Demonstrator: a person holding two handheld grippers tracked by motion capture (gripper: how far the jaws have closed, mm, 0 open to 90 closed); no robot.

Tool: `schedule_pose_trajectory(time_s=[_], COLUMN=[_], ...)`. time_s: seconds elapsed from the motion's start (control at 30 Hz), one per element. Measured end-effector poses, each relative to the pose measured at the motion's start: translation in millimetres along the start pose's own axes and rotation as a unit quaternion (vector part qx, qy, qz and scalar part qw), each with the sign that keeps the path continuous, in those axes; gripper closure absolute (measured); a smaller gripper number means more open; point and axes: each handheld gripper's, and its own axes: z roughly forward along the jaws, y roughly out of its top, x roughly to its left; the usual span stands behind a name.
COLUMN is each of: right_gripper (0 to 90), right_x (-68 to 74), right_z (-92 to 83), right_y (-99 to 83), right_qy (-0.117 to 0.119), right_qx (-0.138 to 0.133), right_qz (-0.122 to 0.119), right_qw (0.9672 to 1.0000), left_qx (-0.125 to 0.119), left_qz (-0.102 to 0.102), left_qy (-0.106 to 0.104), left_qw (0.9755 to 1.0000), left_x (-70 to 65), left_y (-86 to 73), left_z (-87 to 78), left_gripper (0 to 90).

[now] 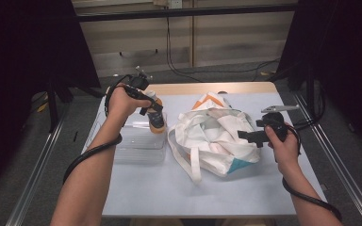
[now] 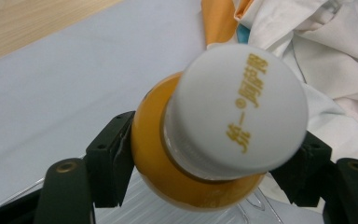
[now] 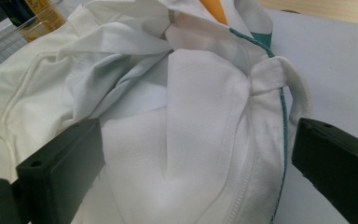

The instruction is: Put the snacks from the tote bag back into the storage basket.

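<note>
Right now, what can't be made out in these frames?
- Bottle label: left gripper view, its cap covers it; too small from above.
- Bag contents: every view, folded cloth hides them.
- Bin contents: high view, left gripper and forearm block it.

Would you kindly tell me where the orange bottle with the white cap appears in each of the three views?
High view: orange bottle left of centre, held in the left gripper over the clear container.
Left gripper view: centre, cap toward the camera, clamped between the jaws.
Right gripper view: I can't make it out.
Shared landmark: white tote bag.
</note>
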Motion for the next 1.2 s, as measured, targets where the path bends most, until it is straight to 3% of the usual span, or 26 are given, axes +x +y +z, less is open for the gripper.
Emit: schedule_pose_trajectory(time_s=[0.3,0.33,0.53,0.63,0.7,0.73,0.8,0.87,0.97,1.0,1.03,1.2], right_gripper=[1.8,1.8,1.8,1.8,1.8,1.8,1.8,1.8,1.8,1.8,1.8,1.8], right_x=[0.1,0.1,0.5,0.3,0.2,0.1,0.2,0.5,0.8,0.9,1.0,1.0], right_z=[-0.4,-0.2,0.3,-0.5,-0.6,-0.7,-0.5,0.2,0.6,0.6,0.6,0.4], right_y=[0.0,0.1,-0.1,0.0,0.0,0.0,-0.1,-0.3,-0.3,-0.3,-0.3,-0.3], right_qy=[-0.002,-0.001,-0.001,-0.002,-0.002,-0.003,-0.002,-0.001,-0.001,-0.001,-0.001,-0.002], right_qx=[0.001,0.0,0.001,0.001,0.001,0.0,0.001,0.001,0.002,0.002,0.001,0.001], right_qz=[0.002,0.001,0.0,0.002,0.002,0.002,0.002,0.001,0.0,0.0,-0.001,0.0], right_qw=[1.0,1.0,1.0,1.0,1.0,1.0,1.0,1.0,1.0,1.0,1.0,1.0], left_qx=[-0.001,-0.013,-0.016,-0.001,-0.012,0.0,0.0,0.001,0.002,-0.008,0.006,0.002], left_qz=[-0.004,-0.018,-0.017,0.004,-0.011,0.003,-0.005,0.003,-0.003,-0.017,0.004,0.0], left_qy=[0.002,0.002,0.003,0.003,0.004,0.002,0.003,0.004,0.004,0.004,0.002,0.003], left_qw=[1.0,0.9997,0.9997,1.0,0.9999,1.0,1.0,1.0,1.0,0.9998,1.0,1.0], left_x=[-0.2,-1.9,-2.3,0.1,-1.7,0.4,0.6,1.6,0.4,-1.7,1.0,1.8], left_y=[-3.0,-3.6,-5.5,-5.9,-7.3,-7.5,-9.2,-10.2,-12.1,-13.1,-13.0,-15.8], left_z=[4.8,6.6,10.6,11.2,14.1,13.2,14.9,15.8,18.1,20.6,19.1,21.4], left_gripper=[30.3,30.3,30.3,30.2,30.2,30.2,30.2,30.2,30.2,30.2,30.2,30.2])
